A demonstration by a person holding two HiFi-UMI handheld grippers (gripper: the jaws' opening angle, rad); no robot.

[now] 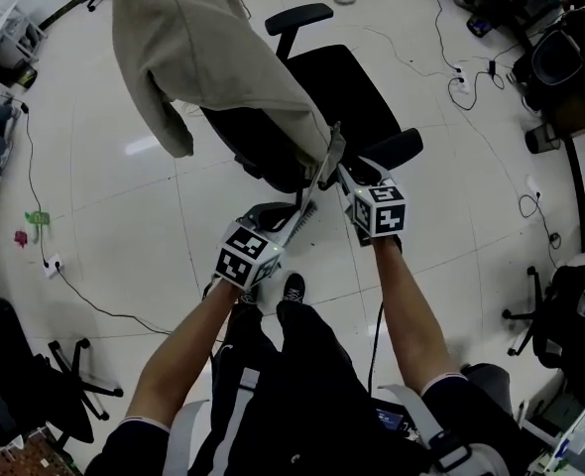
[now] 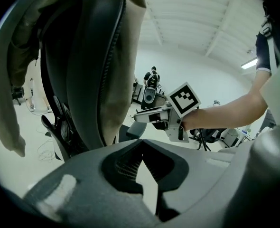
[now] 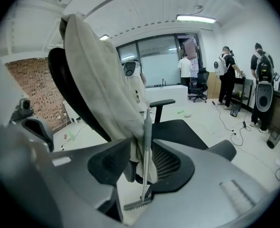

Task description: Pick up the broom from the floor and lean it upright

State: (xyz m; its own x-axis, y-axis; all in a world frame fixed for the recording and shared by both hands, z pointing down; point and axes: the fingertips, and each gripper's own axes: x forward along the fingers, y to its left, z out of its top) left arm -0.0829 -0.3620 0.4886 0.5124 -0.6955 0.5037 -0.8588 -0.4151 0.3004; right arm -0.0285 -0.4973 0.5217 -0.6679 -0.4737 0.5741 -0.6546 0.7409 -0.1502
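Plenty of pale glossy tiled floor all round, w/ thin cables strewn over it. On it, big black mesh-backed office chair w/ padded armrests, seen from above in head view. Draped over its backrest, large beige cloth, hanging well down the back.

Slim grey-handled broom w/ short bristle head: up off the floor, standing near upright, bristle head at the bottom, upper handle leaning against the beige fabric on the chair back.

Right gripper: jaws set wide, broom handle standing in the gap btwn them, pads not pressing on it, so no grip.

Left gripper: lower and further left in head view, just beside the lower handle. Jaws only a narrow slit apart, pale floor showing through, nothing held. Aimed at the chair back, w/ the right gripper's marker cube up to its right in the left gripper view.

Bare forearms behind both grippers, reaching fwd from a dark-clothed body.
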